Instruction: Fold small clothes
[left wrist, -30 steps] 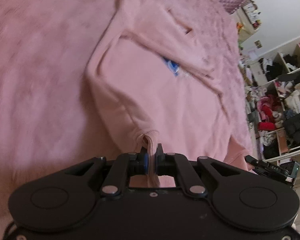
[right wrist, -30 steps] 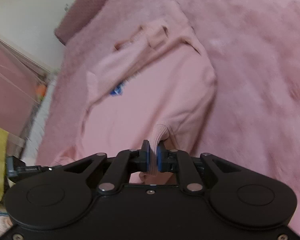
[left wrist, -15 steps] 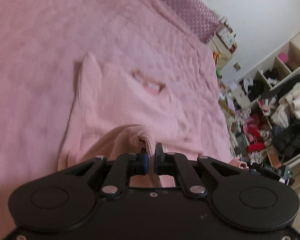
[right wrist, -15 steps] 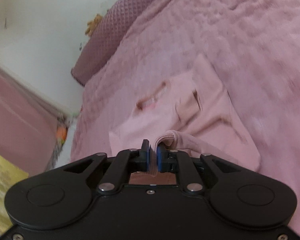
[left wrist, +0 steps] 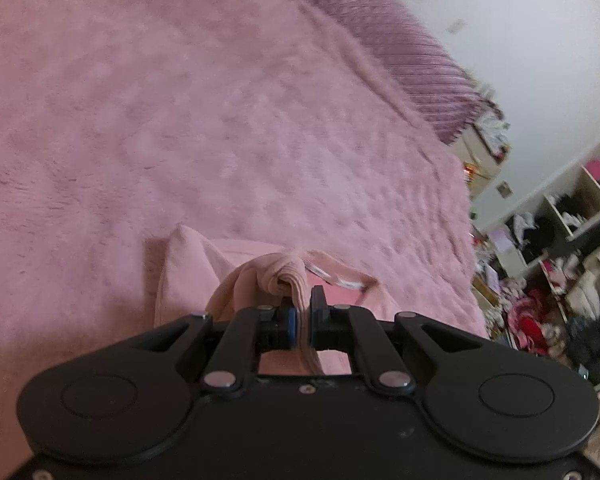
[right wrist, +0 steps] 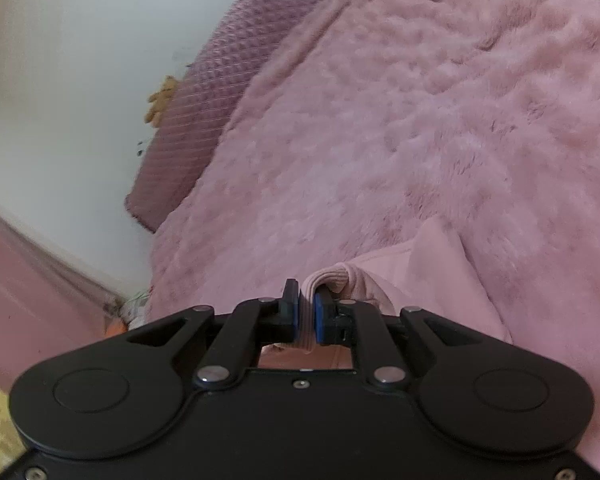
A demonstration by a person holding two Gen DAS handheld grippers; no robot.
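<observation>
A small pink sweatshirt [left wrist: 188, 276] lies on a fluffy pink blanket [left wrist: 220, 120]. My left gripper [left wrist: 303, 312] is shut on the ribbed hem of the sweatshirt, folded over toward the neckline [left wrist: 340, 280]. My right gripper [right wrist: 307, 312] is shut on the other corner of the ribbed hem [right wrist: 328, 280], above the sweatshirt's shoulder part [right wrist: 440, 272]. Most of the garment is hidden under the gripper bodies.
A mauve knitted pillow [left wrist: 400, 40] lies at the head of the bed, also in the right wrist view [right wrist: 204, 120]. Cluttered shelves with clothes [left wrist: 560, 264] stand to the right. A white wall [right wrist: 60, 80] is on the left.
Both grippers have carried the hem forward over the sweatshirt toward its neckline. The blue print and the lower body are now covered or out of sight.
</observation>
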